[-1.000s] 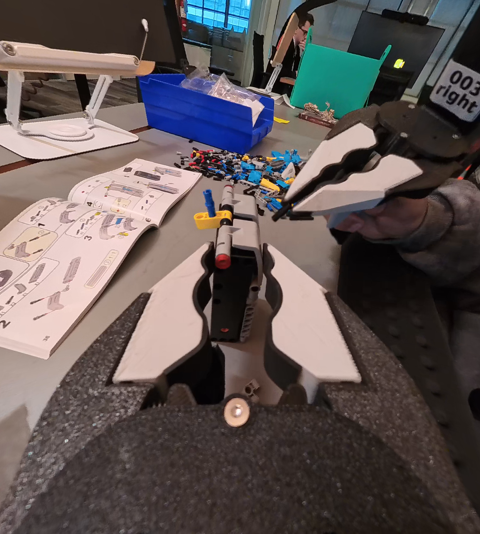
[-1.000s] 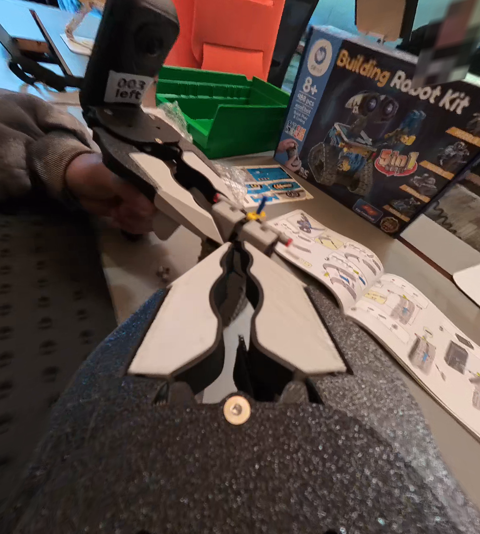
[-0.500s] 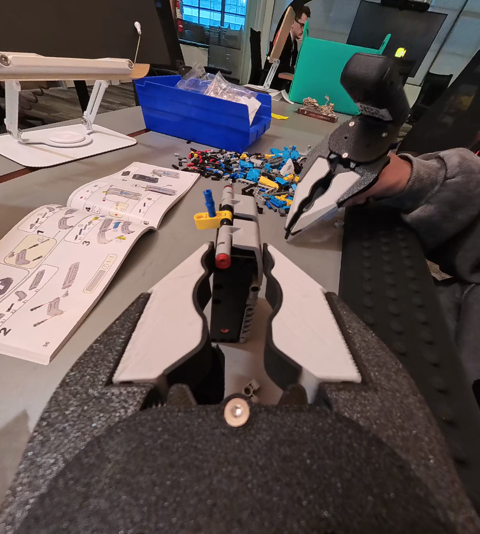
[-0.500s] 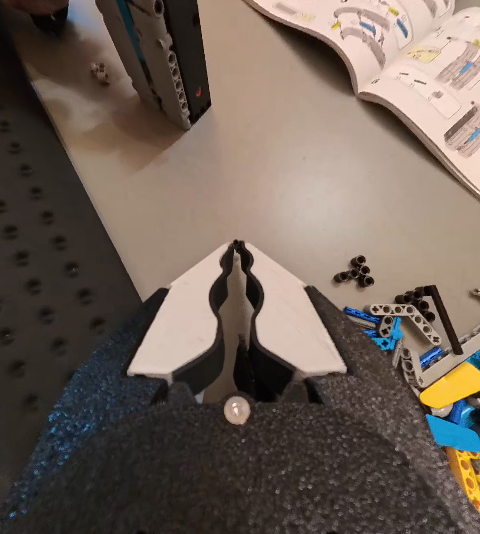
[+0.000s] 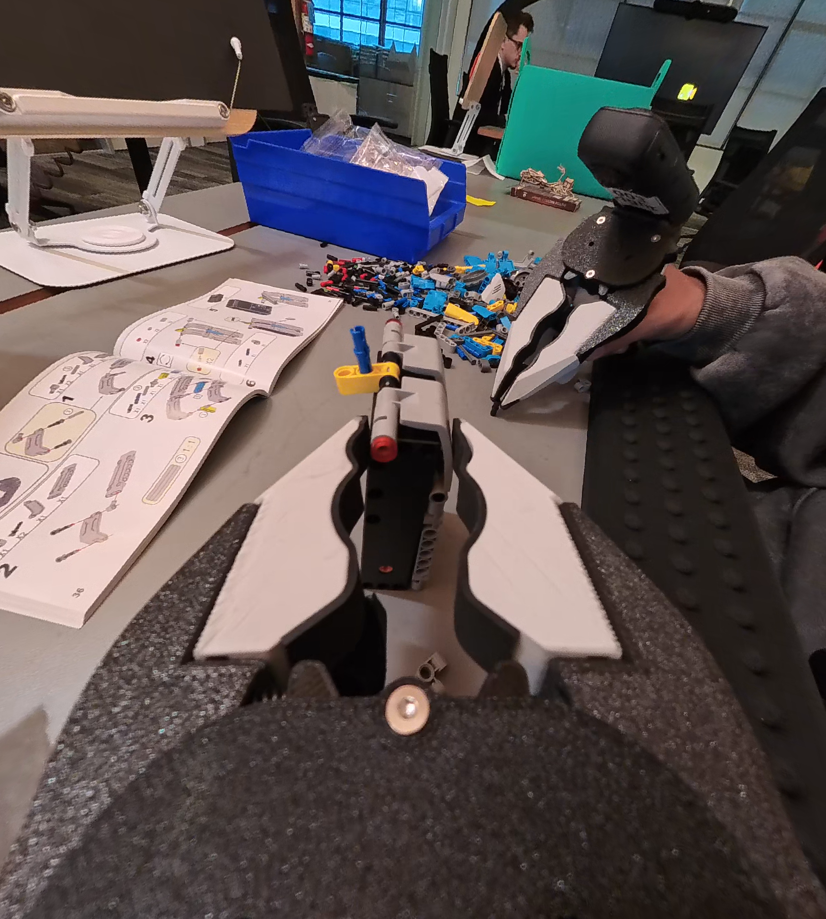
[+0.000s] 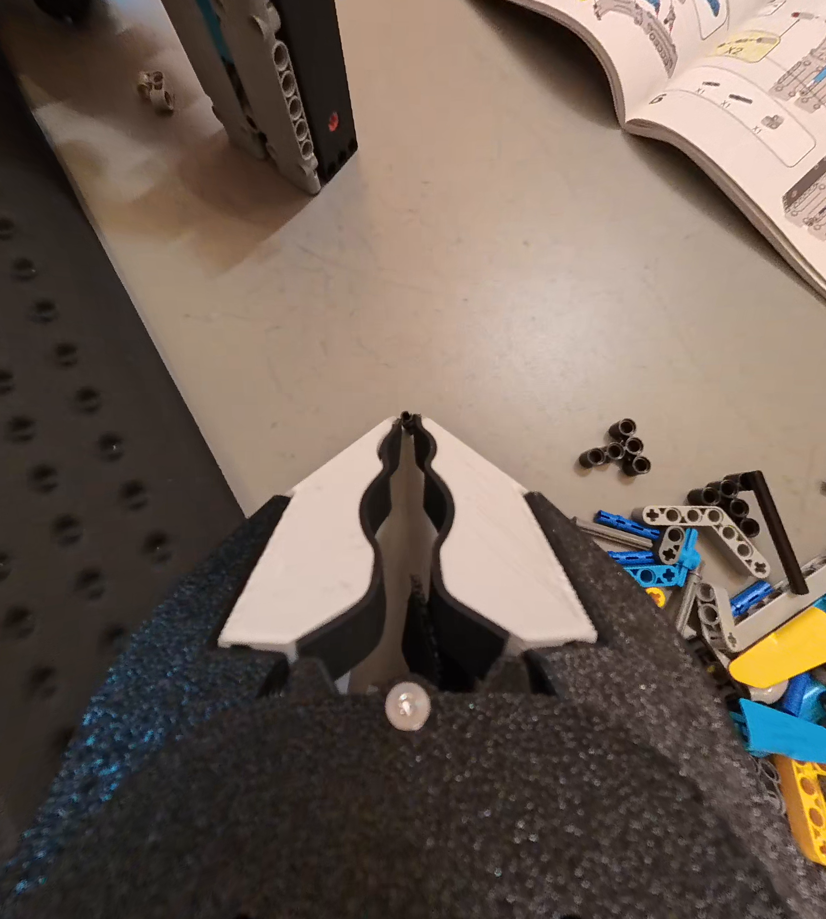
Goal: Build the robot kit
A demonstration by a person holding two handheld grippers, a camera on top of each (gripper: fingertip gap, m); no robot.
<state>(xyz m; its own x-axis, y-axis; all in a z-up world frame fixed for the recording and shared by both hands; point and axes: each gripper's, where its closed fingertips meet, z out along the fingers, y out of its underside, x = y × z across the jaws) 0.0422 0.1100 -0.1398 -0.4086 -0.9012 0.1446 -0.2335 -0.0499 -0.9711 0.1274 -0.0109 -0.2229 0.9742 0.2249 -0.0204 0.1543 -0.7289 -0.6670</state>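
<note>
My left gripper [image 5: 408, 432] is shut on a black and grey brick assembly [image 5: 401, 522] that stands upright on the grey table [image 5: 301, 447]. The assembly carries a grey axle with a red end, a yellow connector [image 5: 359, 375] and a blue pin at its top. Its lower end shows in the right wrist view [image 6: 296, 89]. My right gripper [image 6: 406, 422] is shut on a small black pin at its tips, low over the table. It also shows in the left wrist view [image 5: 495, 408], to the right of the assembly, beside the pile of loose bricks [image 5: 441, 298].
An open instruction booklet [image 5: 127, 422] lies left of the assembly. A blue bin [image 5: 351, 199] with plastic bags and a white stand [image 5: 98, 238] are behind. A black studded mat [image 5: 674, 497] lies on the right. Loose bricks [image 6: 749, 572] and a black connector [image 6: 617, 452] lie near my right gripper. Spacing between my two grippers at the tips: around 20 cm.
My right gripper has left the top of the assembly and swung down to the table beside the brick pile, still shut. My left gripper and the assembly have stayed in place.
</note>
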